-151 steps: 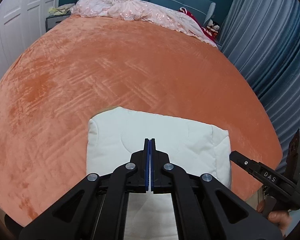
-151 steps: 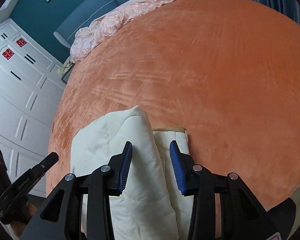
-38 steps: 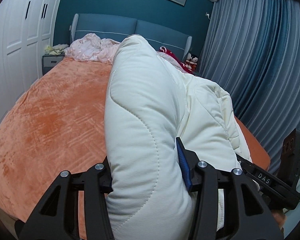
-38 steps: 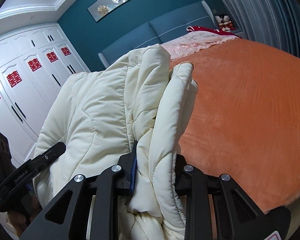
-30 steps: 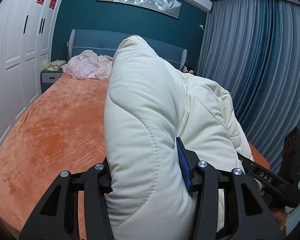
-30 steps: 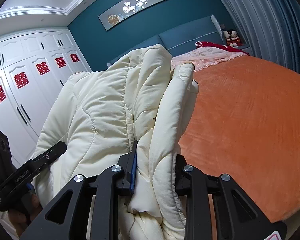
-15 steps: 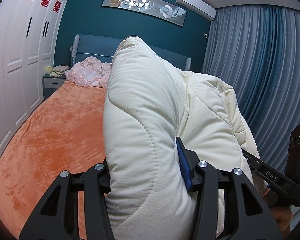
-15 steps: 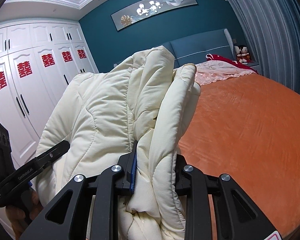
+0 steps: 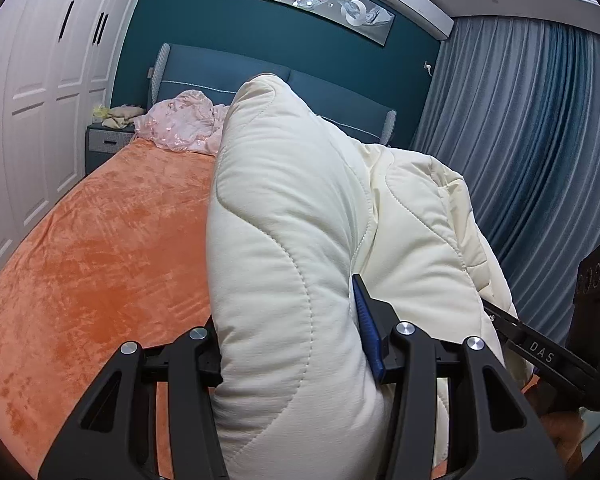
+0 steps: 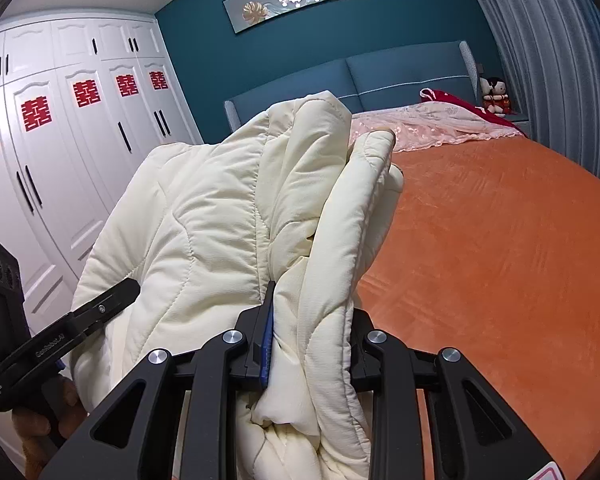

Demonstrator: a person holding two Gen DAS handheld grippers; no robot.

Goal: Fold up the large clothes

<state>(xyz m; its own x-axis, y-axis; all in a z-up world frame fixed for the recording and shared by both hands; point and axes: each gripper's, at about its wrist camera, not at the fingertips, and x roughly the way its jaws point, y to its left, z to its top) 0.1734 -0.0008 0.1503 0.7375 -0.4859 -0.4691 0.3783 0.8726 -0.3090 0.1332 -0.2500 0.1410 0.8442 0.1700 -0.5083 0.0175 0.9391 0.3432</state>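
— Two tools, gripping what?
— The left tool and right tool each pinch the cream quilted jacket, held up above the orange bed.

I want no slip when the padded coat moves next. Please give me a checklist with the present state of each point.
1. Left gripper shut on the cream padded coat: ok.
2. Right gripper shut on the coat: ok.
3. Coat lifted off the orange bedspread: ok.
4. Bedspread in front free for laying down: ok.
5. Coat folded neatly: not ok, it hangs bunched.
6. Lower hem clear of the bed: cannot tell.
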